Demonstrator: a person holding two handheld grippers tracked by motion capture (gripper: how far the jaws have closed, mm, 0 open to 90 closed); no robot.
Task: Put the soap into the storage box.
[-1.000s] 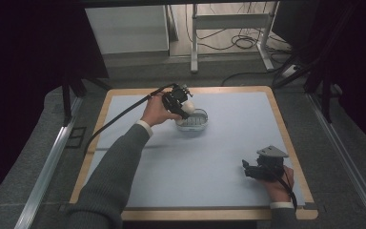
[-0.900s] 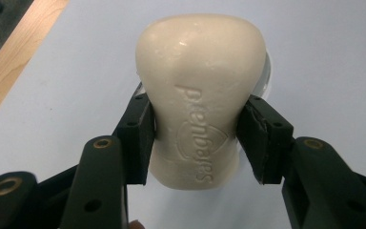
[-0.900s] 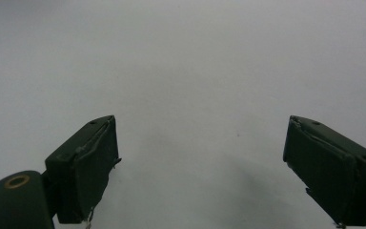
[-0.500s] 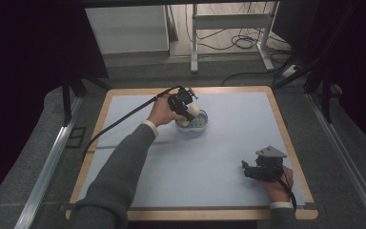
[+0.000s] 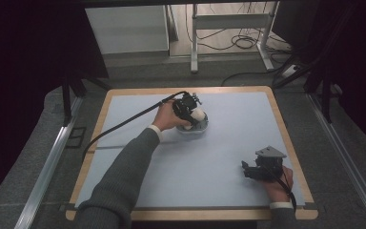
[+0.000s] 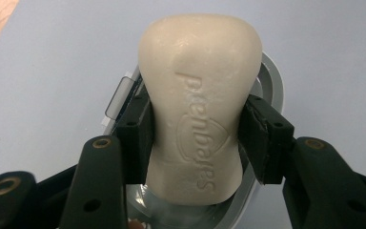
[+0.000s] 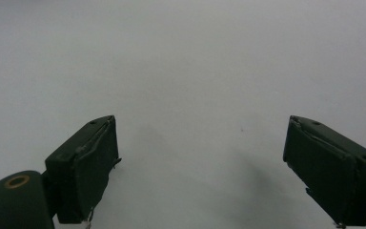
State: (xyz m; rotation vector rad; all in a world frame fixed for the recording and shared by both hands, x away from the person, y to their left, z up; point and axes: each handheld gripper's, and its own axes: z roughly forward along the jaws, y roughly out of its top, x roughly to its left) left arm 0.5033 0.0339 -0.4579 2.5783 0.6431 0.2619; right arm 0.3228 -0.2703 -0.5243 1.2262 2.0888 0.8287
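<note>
Gripping the soap bar (image 6: 200, 109) by its narrow waist, the left gripper (image 6: 198, 136) has it clamped, long axis running straight out between the jaws, right above the clear soap dish (image 6: 269, 78). It's cream-white and embossed. The right gripper (image 7: 200, 167) sits well apart with jaws wide, nothing between them.

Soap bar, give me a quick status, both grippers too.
Left gripper shut on soap, above the dish. Right gripper open, nothing between its jaws, over bare mat. Nothing in the way.
</note>
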